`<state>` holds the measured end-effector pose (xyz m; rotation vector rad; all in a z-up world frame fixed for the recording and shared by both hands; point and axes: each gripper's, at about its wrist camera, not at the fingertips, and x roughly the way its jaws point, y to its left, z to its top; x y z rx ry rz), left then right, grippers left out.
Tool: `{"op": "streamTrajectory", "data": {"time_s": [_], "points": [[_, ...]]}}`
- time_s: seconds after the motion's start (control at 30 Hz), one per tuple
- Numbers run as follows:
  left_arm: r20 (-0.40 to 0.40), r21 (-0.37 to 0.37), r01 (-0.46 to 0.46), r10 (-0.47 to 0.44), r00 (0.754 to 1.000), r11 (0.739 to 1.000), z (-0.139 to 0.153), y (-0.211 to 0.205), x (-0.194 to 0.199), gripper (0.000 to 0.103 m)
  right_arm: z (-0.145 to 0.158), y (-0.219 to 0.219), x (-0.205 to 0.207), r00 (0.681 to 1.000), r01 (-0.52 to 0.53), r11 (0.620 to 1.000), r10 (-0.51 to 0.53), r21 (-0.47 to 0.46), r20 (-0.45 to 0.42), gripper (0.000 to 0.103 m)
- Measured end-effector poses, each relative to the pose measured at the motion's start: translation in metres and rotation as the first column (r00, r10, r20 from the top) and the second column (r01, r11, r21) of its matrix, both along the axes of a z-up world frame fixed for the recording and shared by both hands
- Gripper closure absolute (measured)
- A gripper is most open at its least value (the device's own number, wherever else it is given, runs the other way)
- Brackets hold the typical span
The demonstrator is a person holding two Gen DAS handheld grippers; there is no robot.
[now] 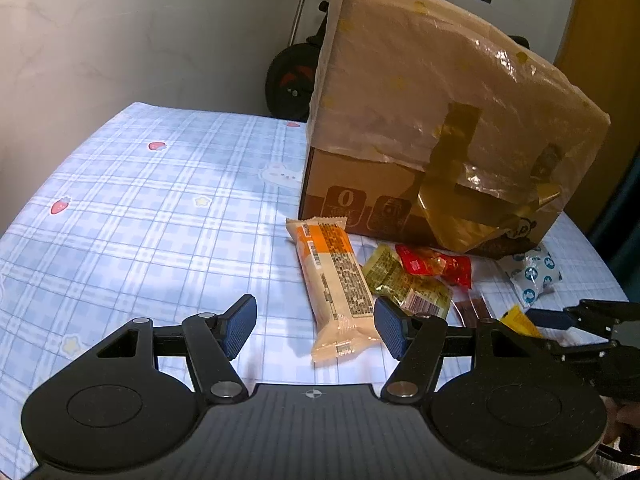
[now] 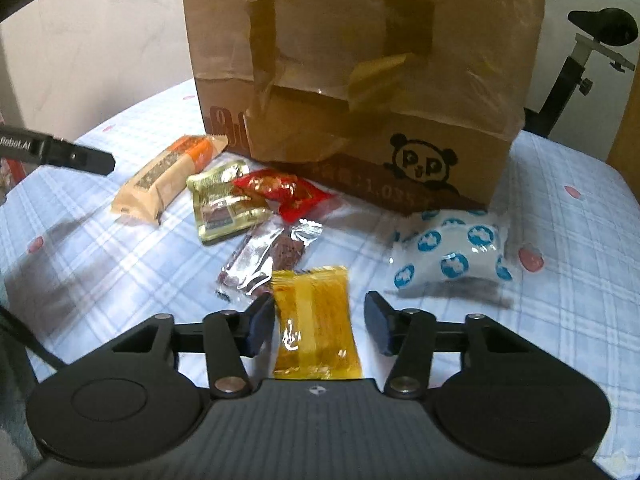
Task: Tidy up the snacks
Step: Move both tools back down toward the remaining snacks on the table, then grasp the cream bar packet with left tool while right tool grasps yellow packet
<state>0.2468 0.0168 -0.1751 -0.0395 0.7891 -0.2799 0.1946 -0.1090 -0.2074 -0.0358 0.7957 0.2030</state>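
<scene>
My right gripper stands open astride a yellow translucent snack packet lying on the cloth. Its left pad sits at the packet's edge and its right pad is a little clear of it. My left gripper is open just above the table, with the near end of a long cream-and-orange bar between its fingers, close to the right pad. Beyond the bar lie a gold-green packet, a red packet, a clear packet of brown strips and a white packet with blue dots.
A tall cardboard box, wrapped in plastic and brown tape, stands behind the snacks on the blue checked tablecloth. A black wheeled frame stands by the wall past the table's far edge. The cloth to the left of the bar is bare.
</scene>
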Motion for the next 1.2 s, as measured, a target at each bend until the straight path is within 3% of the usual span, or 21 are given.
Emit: {"op": "streamTrajectory", "data": {"time_s": [0.4, 0.77, 0.97, 1.2], "points": [[-0.025, 0.045, 0.034, -0.033, 0.999, 0.998, -0.009, -0.014, 0.007, 0.036, -0.006, -0.007, -0.008, 0.996, 0.047, 0.998, -0.049, 0.037, 0.077, 0.065], [-0.031, 0.085, -0.052, 0.054, 0.998, 0.995, -0.026, -0.039, 0.051, 0.036, -0.005, -0.020, -0.010, 0.990, 0.108, 0.989, -0.116, 0.097, 0.081, 0.065], [-0.041, 0.076, -0.048, 0.051, 0.998, 0.996, -0.038, -0.044, 0.048, 0.061, -0.005, -0.022, -0.011, 0.990, 0.111, 0.988, -0.120, 0.112, 0.080, 0.065], [-0.036, 0.037, -0.082, 0.083, 0.996, 0.996, -0.041, -0.029, 0.028, 0.062, -0.005, -0.024, -0.009, 0.989, 0.113, 0.986, -0.123, 0.122, 0.076, 0.065]]}}
